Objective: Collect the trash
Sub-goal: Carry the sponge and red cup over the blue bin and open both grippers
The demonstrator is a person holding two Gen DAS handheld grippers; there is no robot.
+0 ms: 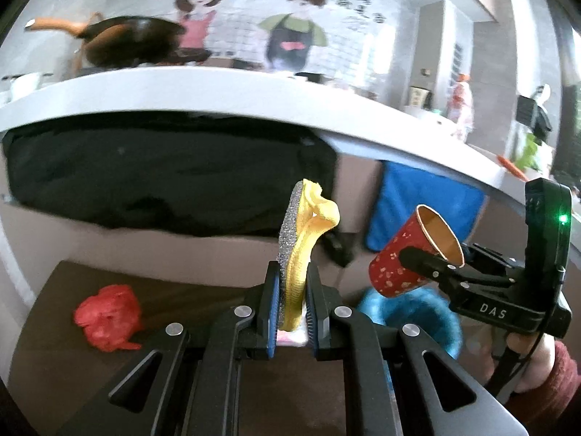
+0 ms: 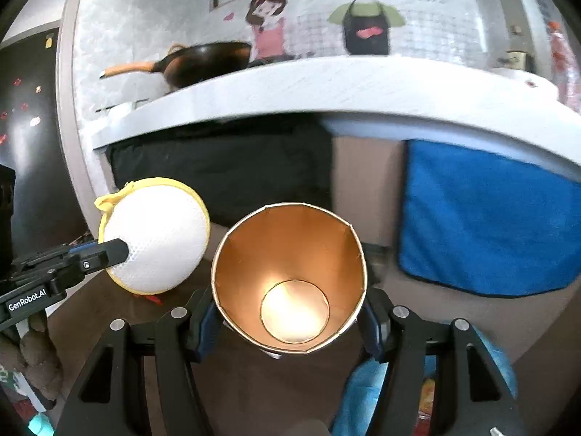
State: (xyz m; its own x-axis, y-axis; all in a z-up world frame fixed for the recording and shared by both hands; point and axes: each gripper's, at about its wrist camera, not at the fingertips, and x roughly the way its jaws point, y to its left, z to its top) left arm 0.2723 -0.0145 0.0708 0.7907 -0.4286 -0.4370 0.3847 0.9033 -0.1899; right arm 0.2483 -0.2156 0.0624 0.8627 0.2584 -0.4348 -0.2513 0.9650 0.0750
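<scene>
My left gripper (image 1: 290, 290) is shut on a round scrub pad (image 1: 303, 239) with a yellow rim, a silver side and a white mesh side; the pad also shows in the right wrist view (image 2: 156, 236). My right gripper (image 2: 290, 312) is shut on a red paper cup (image 1: 403, 258) with a gold inside (image 2: 290, 276), its mouth facing the camera. In the left wrist view the cup hangs above a blue bin (image 1: 435, 312). A crumpled red bag (image 1: 107, 318) lies on the brown table (image 1: 174, 290) at the left.
A white counter (image 1: 254, 91) with a black wok (image 1: 134, 40) runs across the back. Below it hang a black cloth (image 1: 163, 170) and a blue towel (image 2: 490, 225). The blue bin also shows at the lower right in the right wrist view (image 2: 366, 392).
</scene>
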